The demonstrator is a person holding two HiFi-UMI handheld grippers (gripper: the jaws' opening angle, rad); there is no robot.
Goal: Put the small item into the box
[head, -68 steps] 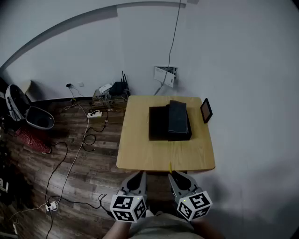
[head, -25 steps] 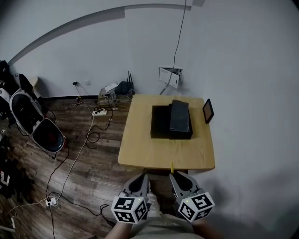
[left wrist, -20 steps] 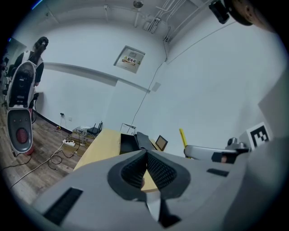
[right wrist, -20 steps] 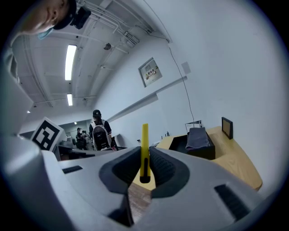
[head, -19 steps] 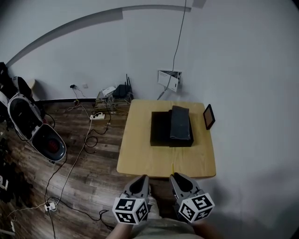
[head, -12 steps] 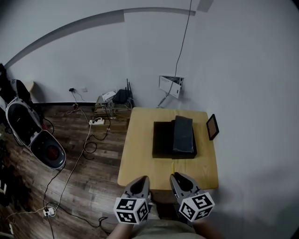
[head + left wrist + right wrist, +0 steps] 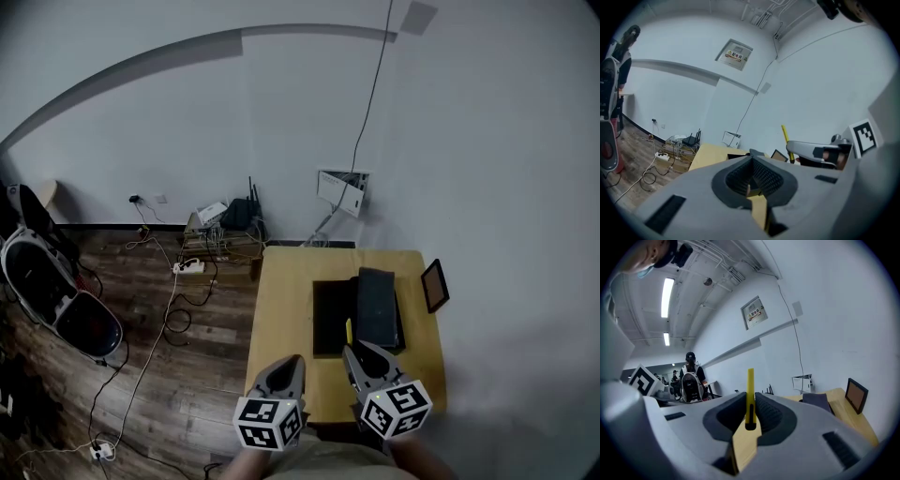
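Observation:
A black box (image 7: 330,319) stands open on the small wooden table (image 7: 281,309), its dark grey lid (image 7: 376,307) lying across the right side. My right gripper (image 7: 351,349) hovers over the table's near edge, shut on a thin yellow stick-like item (image 7: 349,330) that points toward the box. In the right gripper view the yellow item (image 7: 750,397) stands upright between the closed jaws of my right gripper (image 7: 750,405). My left gripper (image 7: 289,361) is beside it, shut and empty; the left gripper view shows my left gripper (image 7: 751,158) with its jaws met.
A small dark picture frame (image 7: 436,286) stands at the table's right edge. A white wall box (image 7: 339,190) with a cable hangs behind the table. Power strips and cables (image 7: 192,267) lie on the wooden floor at left, beside a white helmet-like shell (image 7: 56,305).
The view has closed in on the table. Both grippers now reach over its near edge, with the yellow item's tip close to the box. The right gripper's hold is unchanged.

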